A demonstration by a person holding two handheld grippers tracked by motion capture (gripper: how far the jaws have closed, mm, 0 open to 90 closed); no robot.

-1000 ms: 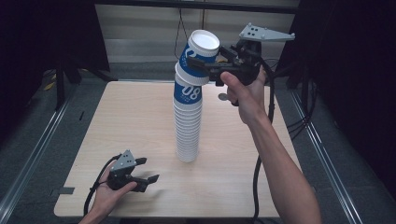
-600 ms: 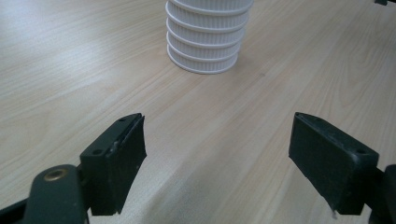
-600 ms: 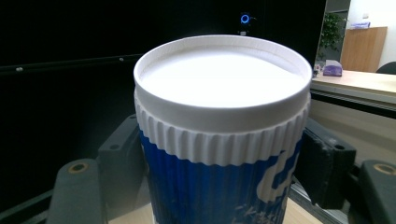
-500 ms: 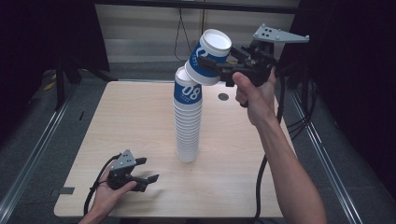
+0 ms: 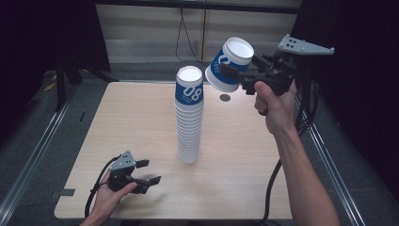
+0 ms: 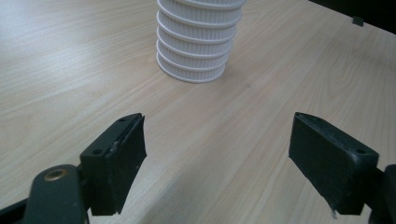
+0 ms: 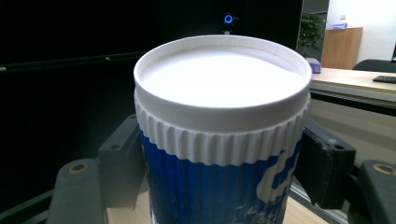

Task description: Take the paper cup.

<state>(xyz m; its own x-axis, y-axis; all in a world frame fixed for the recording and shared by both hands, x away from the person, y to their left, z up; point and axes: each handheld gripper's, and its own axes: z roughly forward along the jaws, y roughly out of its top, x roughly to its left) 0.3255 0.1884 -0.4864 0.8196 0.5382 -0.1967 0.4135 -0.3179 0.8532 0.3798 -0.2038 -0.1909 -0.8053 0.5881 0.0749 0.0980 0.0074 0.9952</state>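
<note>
Holding a blue-and-white paper cup point(image 5: 229, 64) upside down and tilted, clear of the stack of cups point(image 5: 189, 117) at mid-table and up to its right; right gripper point(image 5: 235, 74) clamped on the cup's sides, jaws narrowed to its width. Resting low near the table's point(image 5: 263, 188) front edge (well apart from the stack), left gripper point(image 5: 147, 172) with jaws spread wide on nothing. Likely risks: squeezing too hard and crushing the thin wall, or swinging back and toppling the unsteadied tower.
</note>
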